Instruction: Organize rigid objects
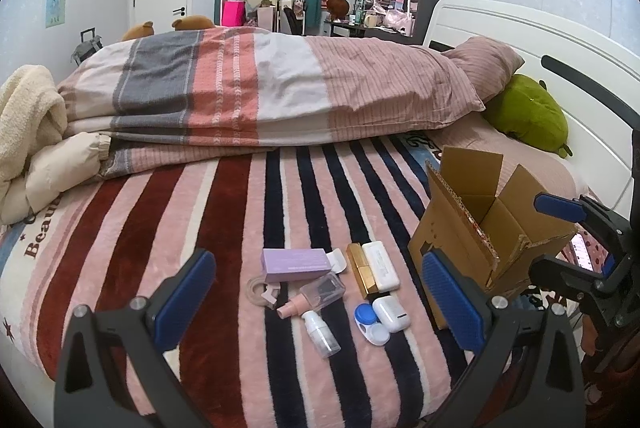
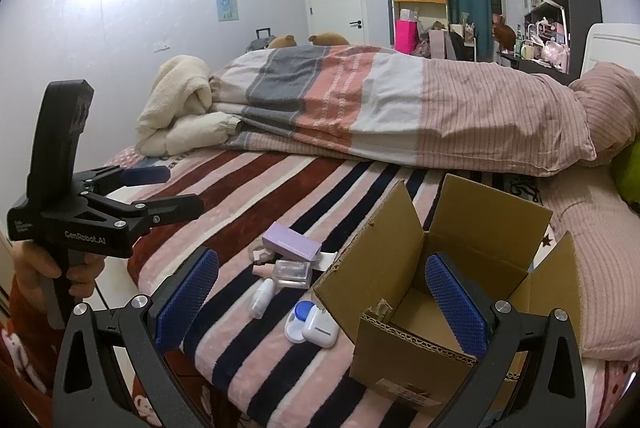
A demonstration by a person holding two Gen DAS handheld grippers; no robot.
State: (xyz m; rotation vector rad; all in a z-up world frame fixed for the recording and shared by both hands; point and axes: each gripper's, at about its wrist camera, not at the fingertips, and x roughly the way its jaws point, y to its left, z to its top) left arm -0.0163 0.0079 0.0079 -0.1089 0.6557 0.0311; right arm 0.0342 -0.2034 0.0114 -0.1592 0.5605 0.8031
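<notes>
Small items lie on the striped blanket: a purple box (image 1: pixel 294 263), a clear square bottle (image 1: pixel 324 289), a white spray bottle (image 1: pixel 320 335), a gold tube (image 1: pixel 360 274), a white case (image 1: pixel 382 266), a blue-and-white lens case (image 1: pixel 370 324), a white pod (image 1: pixel 391 313) and a beige ring (image 1: pixel 262 290). An open, empty cardboard box (image 2: pixel 440 292) stands to their right. My left gripper (image 1: pixel 320 302) is open above the items. My right gripper (image 2: pixel 320 302) is open at the box's near left corner; it also shows in the left wrist view (image 1: pixel 576 240). Both hold nothing.
A folded striped quilt (image 1: pixel 260 96) and pink pillow (image 1: pixel 488 68) lie across the bed behind the items. A cream fleece and jacket (image 1: pixel 28 144) are heaped at the left. A green plush (image 1: pixel 528 112) rests by the white headboard (image 1: pixel 520 40). The bed edge is just below the items.
</notes>
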